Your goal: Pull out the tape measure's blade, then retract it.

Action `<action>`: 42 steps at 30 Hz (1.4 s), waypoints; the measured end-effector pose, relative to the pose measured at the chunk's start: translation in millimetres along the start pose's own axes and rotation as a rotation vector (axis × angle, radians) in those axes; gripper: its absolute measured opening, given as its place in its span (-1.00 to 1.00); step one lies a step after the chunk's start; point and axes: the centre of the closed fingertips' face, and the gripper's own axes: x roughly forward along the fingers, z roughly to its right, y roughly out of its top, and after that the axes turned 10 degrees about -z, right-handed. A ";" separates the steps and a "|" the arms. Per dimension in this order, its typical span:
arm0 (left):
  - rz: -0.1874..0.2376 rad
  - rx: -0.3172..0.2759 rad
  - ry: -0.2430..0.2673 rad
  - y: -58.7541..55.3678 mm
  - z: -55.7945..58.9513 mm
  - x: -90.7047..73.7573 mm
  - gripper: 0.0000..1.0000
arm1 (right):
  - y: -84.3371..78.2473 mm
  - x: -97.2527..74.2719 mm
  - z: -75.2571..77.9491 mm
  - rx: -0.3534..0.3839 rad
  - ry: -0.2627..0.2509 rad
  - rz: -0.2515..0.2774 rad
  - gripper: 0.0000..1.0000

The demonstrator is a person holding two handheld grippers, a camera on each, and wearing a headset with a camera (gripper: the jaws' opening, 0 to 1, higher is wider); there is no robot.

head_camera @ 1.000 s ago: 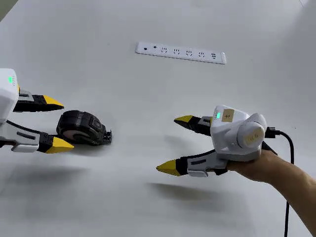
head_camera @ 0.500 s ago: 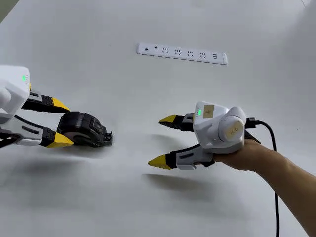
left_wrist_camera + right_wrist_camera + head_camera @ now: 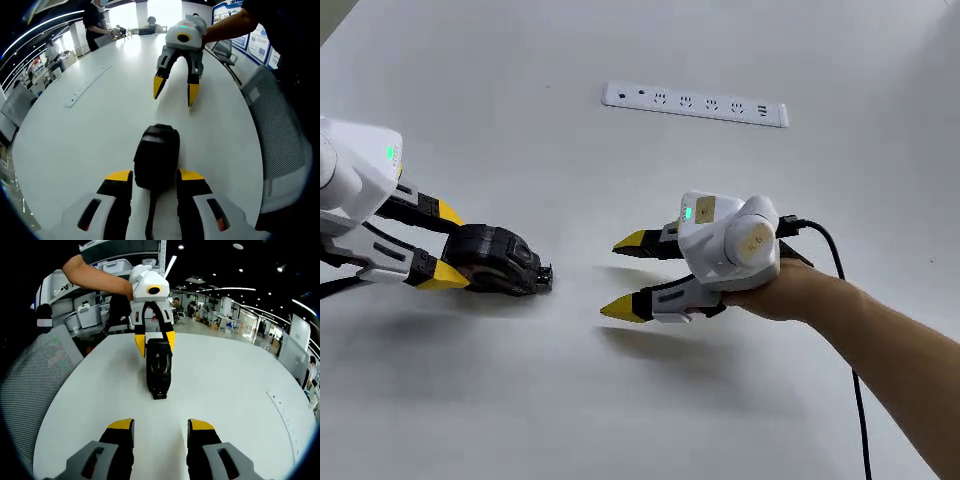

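My left gripper (image 3: 447, 245) is clamped on the tape measure (image 3: 500, 260), jaws against its sides. My right gripper (image 3: 622, 275) hangs wide open and empty, just short of the blade tab (image 3: 546, 275). I reckon the case could swivel in that grip when I pull, or the small tab could slip my tips. Around both grippers is an open office (image 3: 240, 305); beneath them, a white table (image 3: 570, 400); beyond the right gripper, a power strip (image 3: 695, 104).

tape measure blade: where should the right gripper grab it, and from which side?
Probably the end hook, the small tab jutting low from the tape measure on the end facing the right gripper. Come in low along the table, head-on from that side. The left gripper clamps the case's opposite end, so the hook end is free.
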 end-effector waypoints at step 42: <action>0.007 0.026 -0.027 -0.1 -1.0 4.5 -0.52 | 33.0 53.7 -3.2 -0.068 0.096 -0.011 -0.63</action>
